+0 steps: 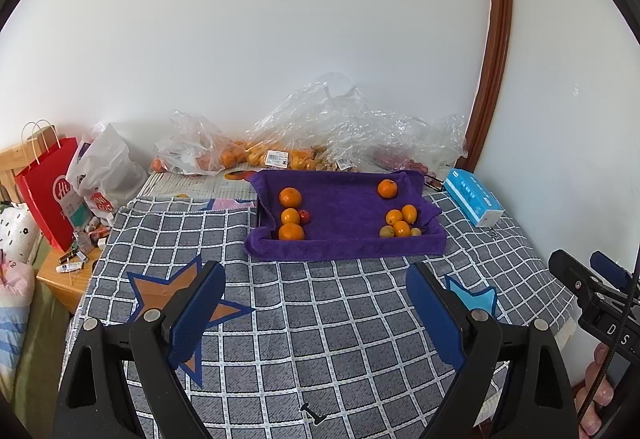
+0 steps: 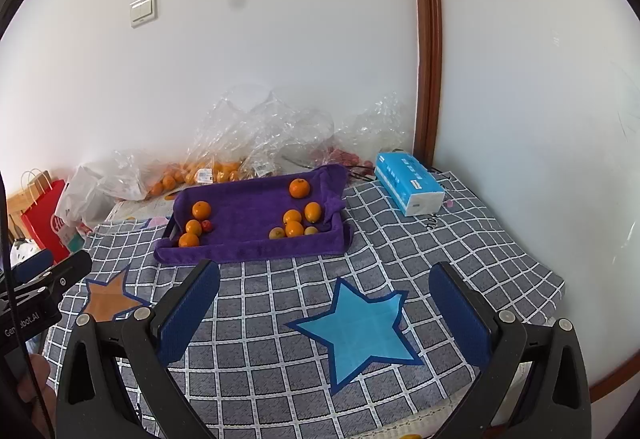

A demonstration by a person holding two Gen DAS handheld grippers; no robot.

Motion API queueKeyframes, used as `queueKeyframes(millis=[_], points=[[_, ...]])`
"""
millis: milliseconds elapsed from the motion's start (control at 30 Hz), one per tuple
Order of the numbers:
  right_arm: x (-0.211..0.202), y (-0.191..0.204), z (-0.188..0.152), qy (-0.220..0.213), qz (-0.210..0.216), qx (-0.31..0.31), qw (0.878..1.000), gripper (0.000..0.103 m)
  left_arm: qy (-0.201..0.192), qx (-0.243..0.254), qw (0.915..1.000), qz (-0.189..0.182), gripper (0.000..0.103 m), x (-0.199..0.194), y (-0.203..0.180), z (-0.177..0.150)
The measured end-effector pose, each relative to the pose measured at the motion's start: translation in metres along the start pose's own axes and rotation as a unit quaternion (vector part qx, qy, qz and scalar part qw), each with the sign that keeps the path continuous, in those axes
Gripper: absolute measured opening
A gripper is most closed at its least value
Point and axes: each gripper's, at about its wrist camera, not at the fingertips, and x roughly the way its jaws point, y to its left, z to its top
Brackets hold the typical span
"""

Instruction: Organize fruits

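Note:
A tray lined with a purple towel [image 1: 344,243] [image 2: 256,253] sits at the far side of the checked cloth. On its left lie three oranges [image 1: 290,215] [image 2: 193,226] and a small red fruit [image 1: 305,216] [image 2: 206,225]. On its right lie several small oranges and yellowish fruits [image 1: 400,225] [image 2: 295,225], with one orange [image 1: 387,188] [image 2: 299,187] apart at the back. My left gripper [image 1: 316,311] is open and empty, short of the tray. My right gripper [image 2: 324,315] is open and empty over a blue star patch [image 2: 360,331].
Clear plastic bags with more oranges [image 1: 256,155] [image 2: 208,171] lie against the wall behind the tray. A blue tissue box [image 1: 472,199] [image 2: 408,187] stands at the right. A red paper bag [image 1: 48,191] and a nightstand [image 1: 68,279] stand at the left.

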Motion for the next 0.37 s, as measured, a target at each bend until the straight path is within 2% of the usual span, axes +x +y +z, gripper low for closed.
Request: queueKeyframes(millis=[367], points=[[0.0000, 0.0027, 0.0001, 0.001, 0.001, -0.005, 1.000, 0.103, -0.002, -0.004, 1.0000, 0.005, 0.091, -0.0005, -0.0008, -0.0011]])
